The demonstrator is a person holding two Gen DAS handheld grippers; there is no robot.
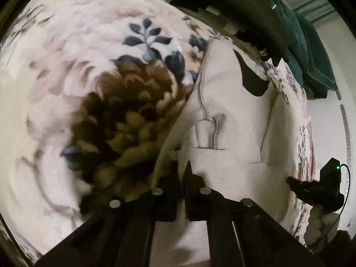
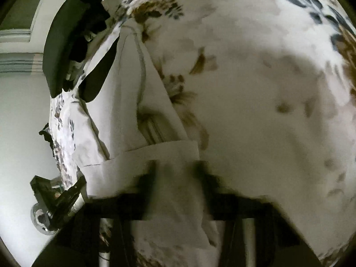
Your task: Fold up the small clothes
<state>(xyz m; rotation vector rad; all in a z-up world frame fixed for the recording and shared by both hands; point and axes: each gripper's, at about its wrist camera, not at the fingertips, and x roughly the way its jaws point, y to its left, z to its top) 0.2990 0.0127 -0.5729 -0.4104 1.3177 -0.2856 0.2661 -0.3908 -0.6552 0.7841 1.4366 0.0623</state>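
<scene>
A white garment (image 1: 233, 111) with a black mark (image 1: 251, 77) and grey stitching lies on a floral blanket (image 1: 89, 55). My left gripper (image 1: 182, 169) sits at the garment's near left edge, its two fingers almost touching and shut on the fabric. At the right rim of the left wrist view is the right gripper (image 1: 311, 187). In the right wrist view the same garment (image 2: 124, 102) runs up the left side. The right gripper (image 2: 176, 171) is smeared by blur, with a fold of white cloth between its fingers. The left gripper (image 2: 60, 195) shows at the lower left.
A black object (image 1: 233, 4) and a dark green cloth (image 1: 311, 55) lie at the far end of the bed. The blanket (image 2: 267, 89) spreads wide to the right of the garment. Pale floor (image 2: 20, 122) lies past the bed's edge.
</scene>
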